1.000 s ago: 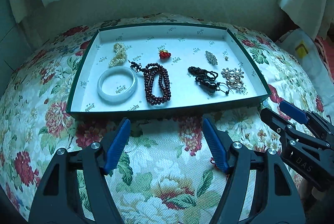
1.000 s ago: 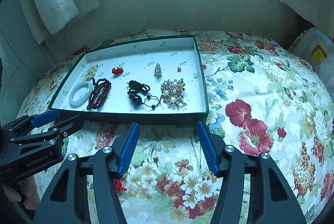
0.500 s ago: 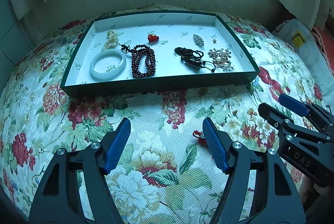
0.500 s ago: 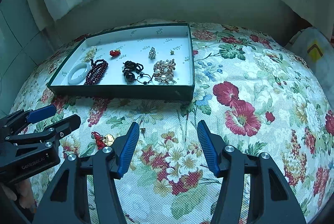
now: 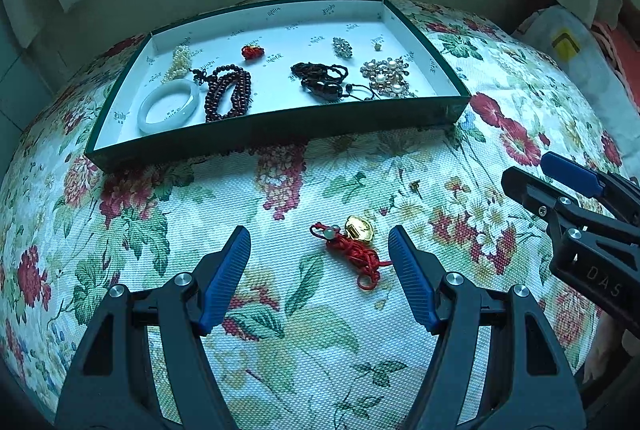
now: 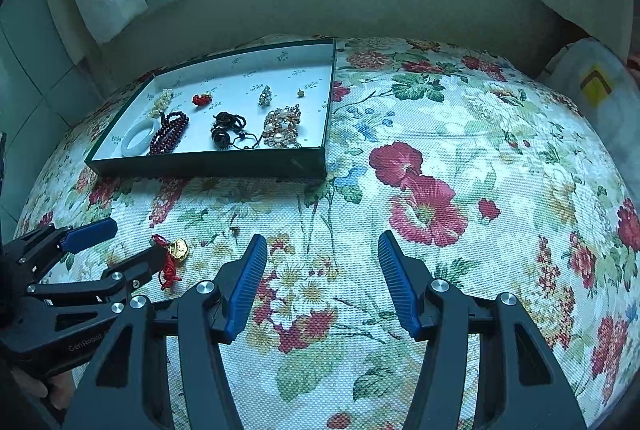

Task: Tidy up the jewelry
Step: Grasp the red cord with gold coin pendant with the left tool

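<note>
The gold charm on a red cord (image 5: 354, 244) is left lying on the floral tabletop (image 5: 440, 165), well in front of the green tray (image 5: 280, 127), where the rest of the jewelry is kept. Left tongs (image 5: 320, 270) are spread around it, untouched; right tongs (image 6: 322, 272) are released, nothing gripped.

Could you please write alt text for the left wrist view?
The open left tongs hover over a red-corded gold charm on a floral cloth. Behind it sits a green tray of jewelry; the right tongs enter at right.
</note>
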The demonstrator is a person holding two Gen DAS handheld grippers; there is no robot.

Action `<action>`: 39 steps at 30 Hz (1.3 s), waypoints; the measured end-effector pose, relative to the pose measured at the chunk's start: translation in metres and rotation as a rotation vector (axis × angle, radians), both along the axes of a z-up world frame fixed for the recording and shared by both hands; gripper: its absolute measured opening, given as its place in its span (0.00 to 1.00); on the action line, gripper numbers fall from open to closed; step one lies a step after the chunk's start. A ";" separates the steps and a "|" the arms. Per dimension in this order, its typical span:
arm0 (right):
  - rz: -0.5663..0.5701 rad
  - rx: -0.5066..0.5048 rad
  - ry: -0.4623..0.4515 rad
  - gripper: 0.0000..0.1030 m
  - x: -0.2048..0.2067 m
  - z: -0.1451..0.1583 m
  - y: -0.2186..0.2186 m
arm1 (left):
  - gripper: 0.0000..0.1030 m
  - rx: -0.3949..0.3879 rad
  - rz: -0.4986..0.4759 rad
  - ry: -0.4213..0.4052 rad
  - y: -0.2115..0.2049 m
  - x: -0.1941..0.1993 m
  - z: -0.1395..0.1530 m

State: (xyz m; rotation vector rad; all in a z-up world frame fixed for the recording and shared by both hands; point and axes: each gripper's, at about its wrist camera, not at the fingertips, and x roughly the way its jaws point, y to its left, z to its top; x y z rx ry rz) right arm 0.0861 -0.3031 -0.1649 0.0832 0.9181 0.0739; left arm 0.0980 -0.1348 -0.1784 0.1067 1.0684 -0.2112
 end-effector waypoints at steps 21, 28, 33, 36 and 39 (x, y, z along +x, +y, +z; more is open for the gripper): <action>-0.001 -0.002 0.002 0.56 -0.001 -0.003 -0.002 | 0.31 -0.007 -0.036 0.028 -0.001 -0.001 -0.016; 0.008 -0.012 0.010 0.56 0.000 -0.005 0.004 | 0.11 -0.022 -0.057 0.014 0.002 0.001 -0.016; 0.021 -0.018 0.014 0.56 0.001 -0.007 0.010 | 0.09 -0.031 -0.057 0.008 0.007 0.000 -0.017; 0.032 -0.023 0.016 0.56 0.001 -0.008 0.016 | 0.09 -0.034 -0.053 0.004 0.011 0.000 -0.016; 0.041 -0.026 0.016 0.56 0.002 -0.008 0.022 | 0.09 -0.033 -0.047 -0.008 0.016 0.000 -0.014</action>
